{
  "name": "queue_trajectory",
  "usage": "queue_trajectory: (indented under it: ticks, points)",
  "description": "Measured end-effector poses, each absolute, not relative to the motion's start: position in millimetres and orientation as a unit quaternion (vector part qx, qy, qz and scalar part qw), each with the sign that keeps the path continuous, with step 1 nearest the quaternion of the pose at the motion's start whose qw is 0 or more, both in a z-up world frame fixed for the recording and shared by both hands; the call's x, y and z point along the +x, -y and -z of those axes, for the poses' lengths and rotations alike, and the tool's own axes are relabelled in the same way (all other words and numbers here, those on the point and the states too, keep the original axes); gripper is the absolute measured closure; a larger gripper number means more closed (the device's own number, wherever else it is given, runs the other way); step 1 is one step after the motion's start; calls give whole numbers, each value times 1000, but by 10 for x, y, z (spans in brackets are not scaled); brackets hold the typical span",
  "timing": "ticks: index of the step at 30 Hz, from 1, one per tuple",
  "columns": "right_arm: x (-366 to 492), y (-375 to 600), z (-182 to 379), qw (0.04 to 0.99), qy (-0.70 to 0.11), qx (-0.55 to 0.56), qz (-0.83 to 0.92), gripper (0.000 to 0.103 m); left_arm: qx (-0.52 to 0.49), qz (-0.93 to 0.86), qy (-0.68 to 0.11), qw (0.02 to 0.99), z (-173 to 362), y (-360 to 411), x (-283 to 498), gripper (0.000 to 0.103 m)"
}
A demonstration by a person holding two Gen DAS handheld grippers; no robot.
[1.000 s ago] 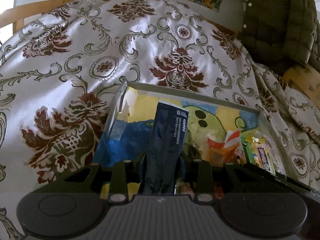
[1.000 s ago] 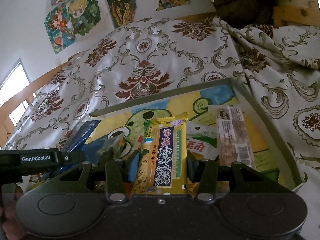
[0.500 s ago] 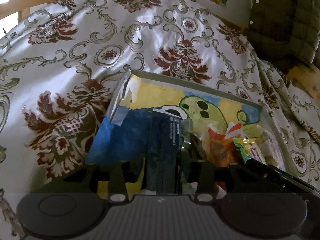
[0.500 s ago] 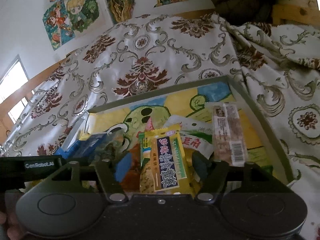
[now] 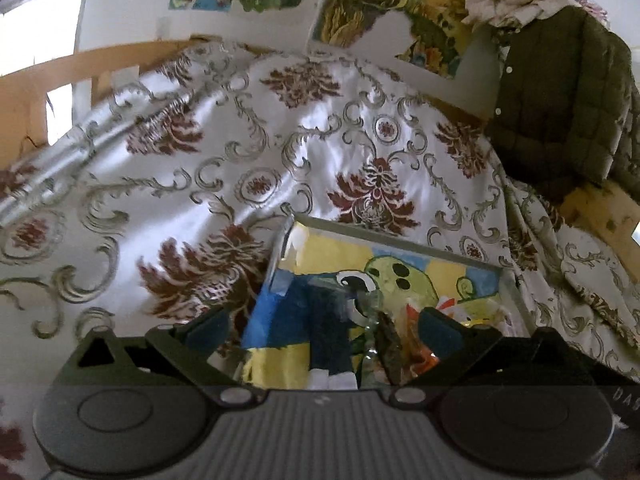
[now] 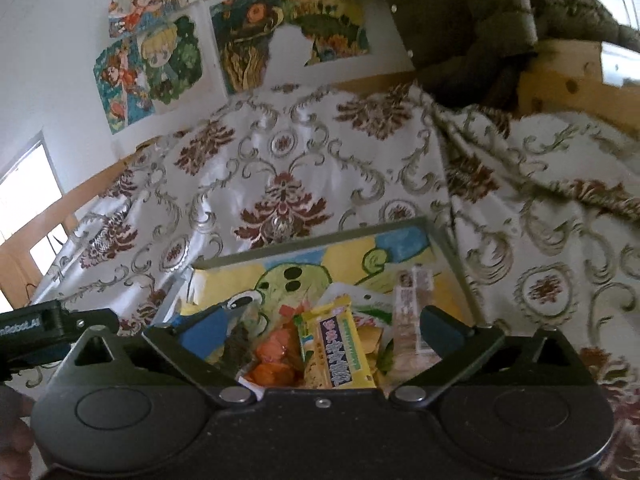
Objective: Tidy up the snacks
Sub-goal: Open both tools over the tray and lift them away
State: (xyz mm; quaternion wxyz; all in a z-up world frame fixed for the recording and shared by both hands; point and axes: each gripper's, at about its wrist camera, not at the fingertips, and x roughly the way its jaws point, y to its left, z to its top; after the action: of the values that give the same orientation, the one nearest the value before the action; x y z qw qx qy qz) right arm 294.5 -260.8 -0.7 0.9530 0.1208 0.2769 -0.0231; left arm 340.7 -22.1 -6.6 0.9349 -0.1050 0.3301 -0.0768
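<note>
A grey-rimmed tray (image 5: pixel 400 240) (image 6: pixel 312 246) with a painted green cartoon figure on its bottom lies on the floral cloth. A dark blue packet (image 5: pixel 328 336) lies flat in its left part. My left gripper (image 5: pixel 324 322) hovers above it, jaws opening wide, pads clear of it. A yellow packet with a blue label (image 6: pixel 336 354) rests on the snack pile, which includes an orange packet (image 6: pixel 276 356) and a long pale packet (image 6: pixel 412 308). Above them my right gripper (image 6: pixel 320 326) is opening too, touching nothing.
A white satin cloth with dark red flowers (image 5: pixel 280 152) (image 6: pixel 288 184) covers the surface around the tray. An olive quilted jacket (image 5: pixel 560 100) hangs at the right over a wooden frame (image 6: pixel 568 80). Posters (image 6: pixel 160 60) hang on the wall behind.
Both grippers let go of their packets and spread wide. The blue and yellow packets dropped flat into the tray. Both hands rose and drew back, so more wall shows.
</note>
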Motion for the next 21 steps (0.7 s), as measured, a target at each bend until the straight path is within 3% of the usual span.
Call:
queue_trajectory:
  ticks: [21]
  points:
    - [1516,2311,-447,967,-245,64,37,1,-61,61,-261,961,-284,-40,1841,0]
